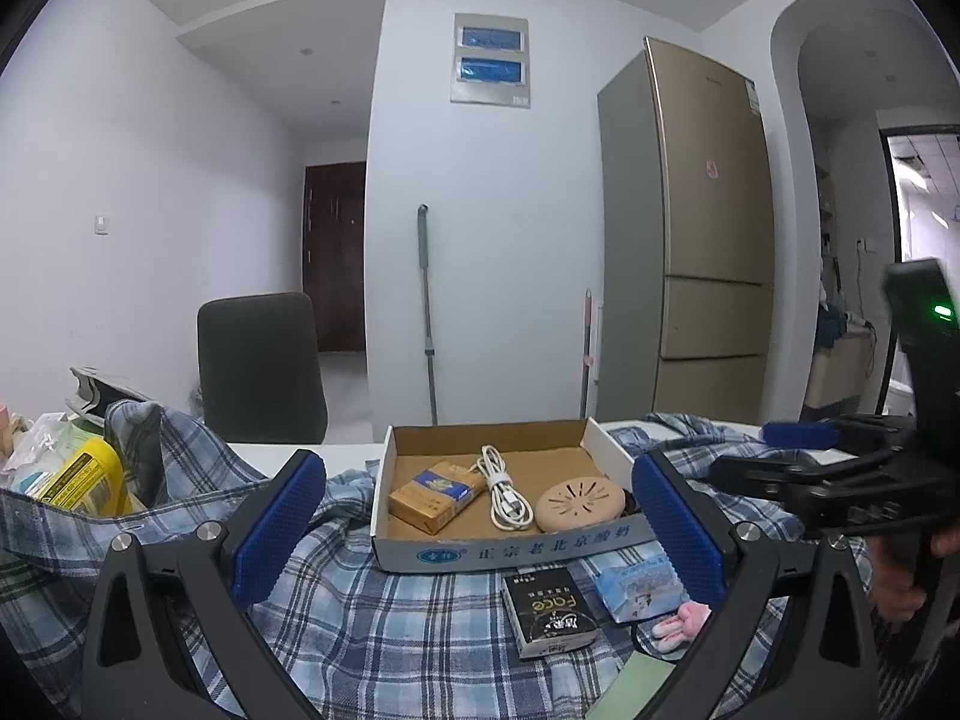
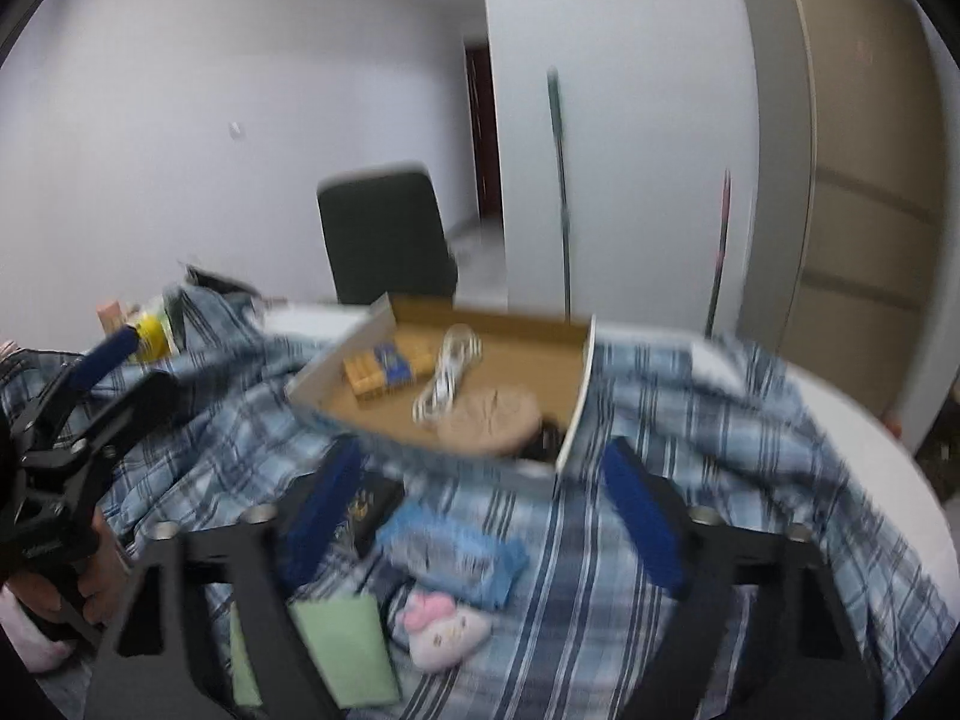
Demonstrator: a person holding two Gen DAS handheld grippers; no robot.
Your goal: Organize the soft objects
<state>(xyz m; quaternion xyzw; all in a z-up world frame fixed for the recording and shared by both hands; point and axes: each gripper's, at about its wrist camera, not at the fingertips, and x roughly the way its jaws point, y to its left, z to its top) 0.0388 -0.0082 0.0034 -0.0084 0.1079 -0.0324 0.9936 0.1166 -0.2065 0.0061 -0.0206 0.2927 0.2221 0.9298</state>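
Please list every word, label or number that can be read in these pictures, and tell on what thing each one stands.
"正宗老北京酸奶": front wall of the cardboard box.
"Face": black pack, seen upside down; its smaller print is unreadable.
Yellow bottle, orange pack, blue tissue pack, fridge stickers: too small or blurred.

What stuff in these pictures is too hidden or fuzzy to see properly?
- Pink plush toy: in the left wrist view, the left tool's finger covers most of it.
- Dark thing behind the round beige lid: right wrist view, blurred and half hidden.
- Green pad: partly hidden behind the right tool's frame.
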